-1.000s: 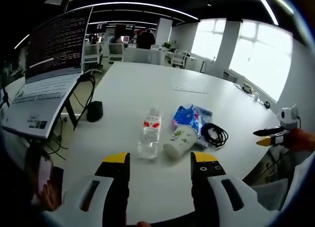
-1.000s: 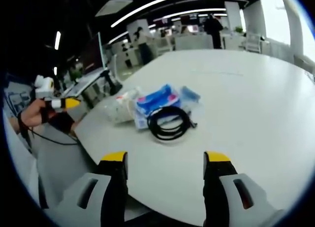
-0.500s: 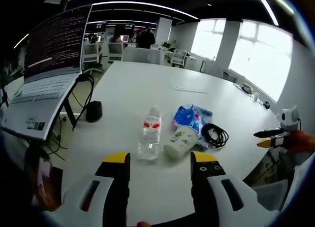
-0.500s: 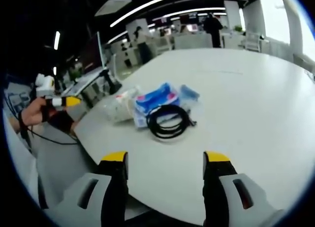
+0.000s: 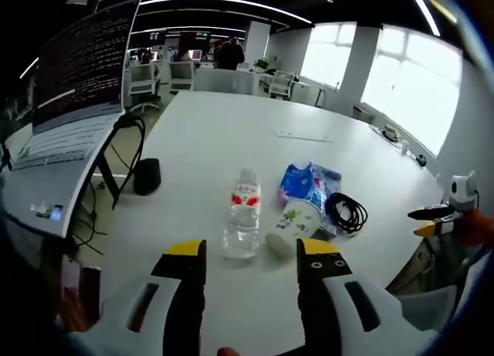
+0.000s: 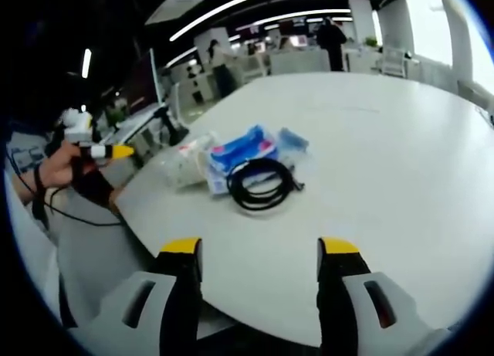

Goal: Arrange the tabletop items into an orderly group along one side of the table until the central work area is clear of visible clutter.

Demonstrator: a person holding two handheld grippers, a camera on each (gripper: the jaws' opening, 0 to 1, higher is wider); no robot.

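A clear water bottle (image 5: 242, 215) with a red label lies on the white table (image 5: 224, 132). Beside it a white paper cup (image 5: 292, 225) lies on its side, then a blue tissue pack (image 5: 309, 183) and a coiled black cable (image 5: 346, 212). My left gripper (image 5: 251, 254) is open just short of the bottle and cup. In the right gripper view the black cable (image 6: 261, 183), blue pack (image 6: 244, 149) and bottle (image 6: 183, 163) lie ahead of my open right gripper (image 6: 258, 252). The right gripper (image 5: 432, 221) appears at the far right of the left gripper view; the left gripper (image 6: 104, 150) shows held in a hand.
A laptop (image 5: 62, 124) on a stand sits at the left with black cables and a black box (image 5: 146, 175) by it. A thin flat strip (image 5: 303, 136) lies farther up the table. Office desks and people stand in the background.
The left gripper view has shifted slightly, so the items sit a little lower and to the right. In the right gripper view the hand holding the left gripper has risen a bit.
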